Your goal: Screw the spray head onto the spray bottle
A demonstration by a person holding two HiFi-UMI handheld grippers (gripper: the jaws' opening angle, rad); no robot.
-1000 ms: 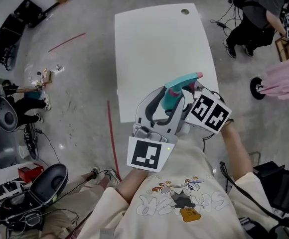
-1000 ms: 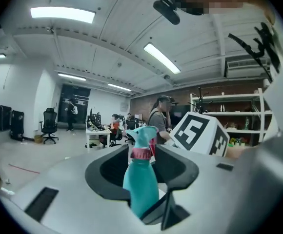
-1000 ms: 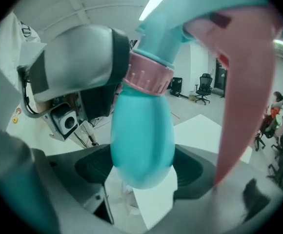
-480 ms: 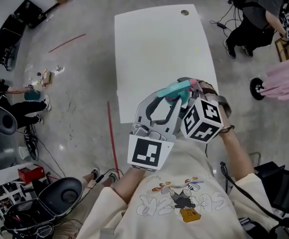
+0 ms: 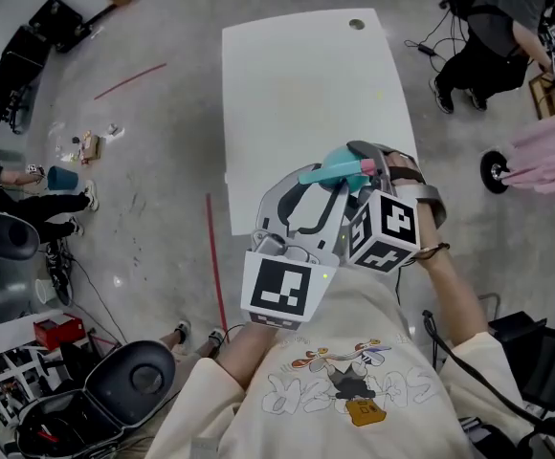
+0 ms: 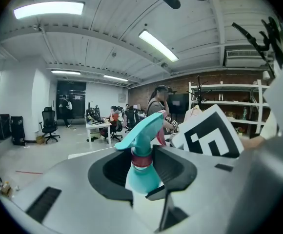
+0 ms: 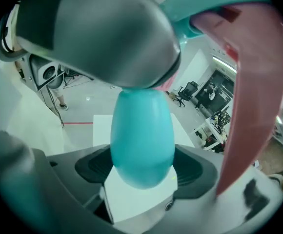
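I hold both grippers close together in front of the chest, above the near end of a white table (image 5: 297, 84). The teal spray bottle (image 6: 142, 177) stands upright between the jaws of my left gripper (image 5: 318, 197), which have just been closing on it. A dark red collar (image 6: 141, 161) joins it to the teal spray head (image 5: 333, 168), which has a pink trigger (image 7: 251, 106). My right gripper (image 5: 359, 167) reaches in from the right, shut on the spray head (image 7: 142, 140). Its marker cube (image 6: 207, 135) shows beside the bottle. The bottle's lower part is hidden.
A seated person (image 5: 493, 27) is past the table's far right corner, and pink cloth (image 5: 545, 151) hangs at the right edge. Chairs, an open black case (image 5: 124, 381) and cables crowd the floor at the left. A red tape line (image 5: 215, 256) runs beside the table.
The right gripper has rolled and shifted left, its cube now showing other faces. The spray head has turned with it, its nozzle swinging from upper right to the left. The left gripper stayed put.
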